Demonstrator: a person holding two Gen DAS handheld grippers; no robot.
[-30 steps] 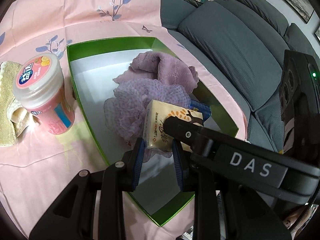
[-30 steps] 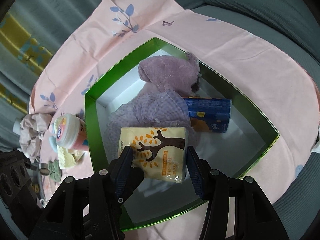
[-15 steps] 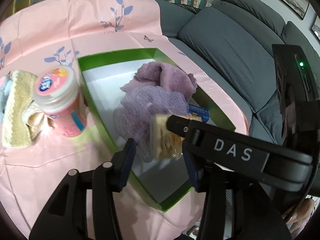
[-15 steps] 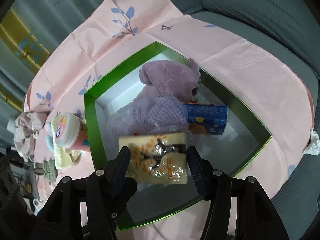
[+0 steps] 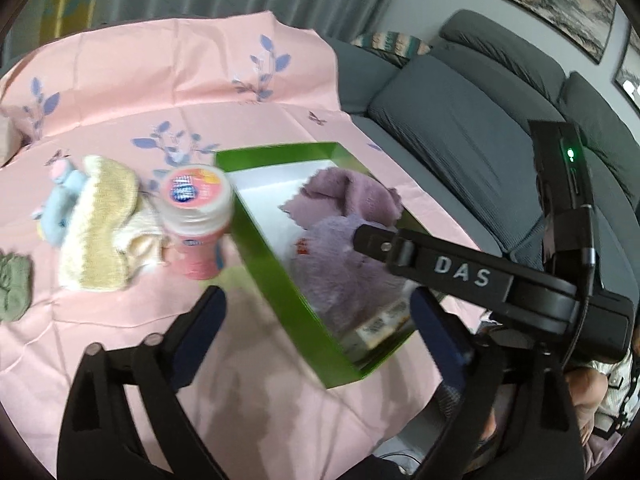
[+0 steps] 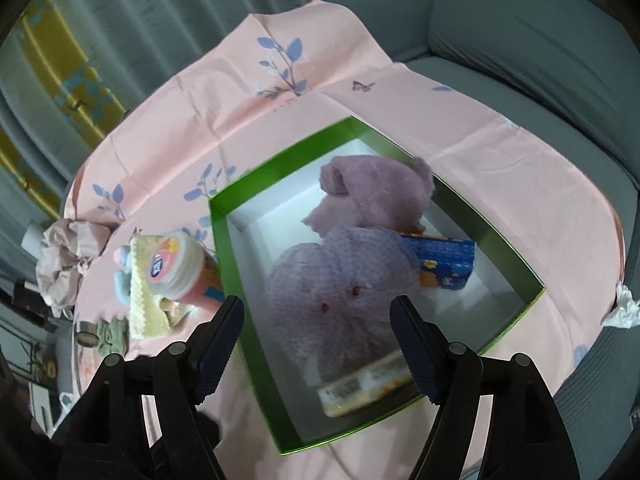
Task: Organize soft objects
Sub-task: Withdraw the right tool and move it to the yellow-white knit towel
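Note:
A green box [image 6: 224,248] with a white inside holds a purple towel [image 6: 380,192], a purple mesh pouf [image 6: 340,280] and a blue tissue pack [image 6: 444,260]. A yellow tissue pack [image 6: 364,384] lies blurred in its near corner, below and between the fingers of my right gripper [image 6: 318,340]. Those jaws are opening and clear of it. My left gripper [image 5: 320,328] hangs over the box's near wall [image 5: 280,280]. Its jaws are opening wide with nothing gripped. The yellow pack [image 5: 380,324] shows under the right gripper's black housing [image 5: 460,276].
Left of the box on the pink tablecloth [image 5: 160,360] stand a pink-lidded jar [image 5: 196,216], a yellow cloth [image 5: 100,224], a blue plush toy [image 5: 60,208] and a green cloth [image 5: 12,288]. A crumpled pale cloth [image 6: 64,260] lies further left. A grey sofa [image 5: 460,140] runs behind.
The yellow tissue pack, earlier pinched between both grippers, has dropped into the box's near corner. Both grippers have opened and lifted away; the left one also swung left.

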